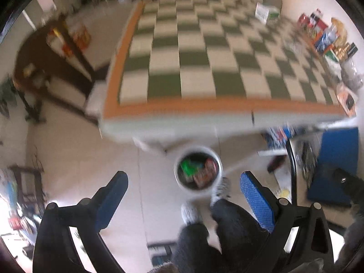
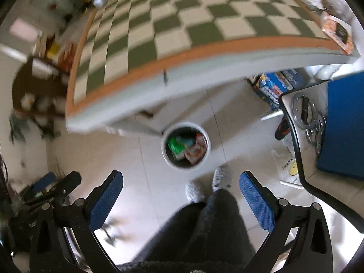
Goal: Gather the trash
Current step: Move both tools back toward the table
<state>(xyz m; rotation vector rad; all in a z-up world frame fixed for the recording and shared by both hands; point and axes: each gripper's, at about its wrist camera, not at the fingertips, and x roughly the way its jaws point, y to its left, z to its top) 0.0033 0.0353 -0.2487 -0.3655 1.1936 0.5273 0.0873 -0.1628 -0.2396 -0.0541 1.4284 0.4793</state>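
Tiled floor (image 2: 141, 182), one white bin (image 2: 185, 145) of wrappers below two empty, wide-spread grippers (image 1: 184, 195) (image 2: 182, 195).

Both grippers are held high, pointing down. The left gripper (image 1: 184, 182) has its blue-padded jaws spread wide, empty; the right gripper (image 2: 181, 182) likewise. Dark-trousered legs (image 2: 204, 223) stand below.

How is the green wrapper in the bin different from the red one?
In the white bin, the green wrapper lies on the left side, the red wrapper on the right. The green wrapper looks plain bright green; the red wrapper has white and orange patches. Both sit inside the bin as trash, while both grippers are open.
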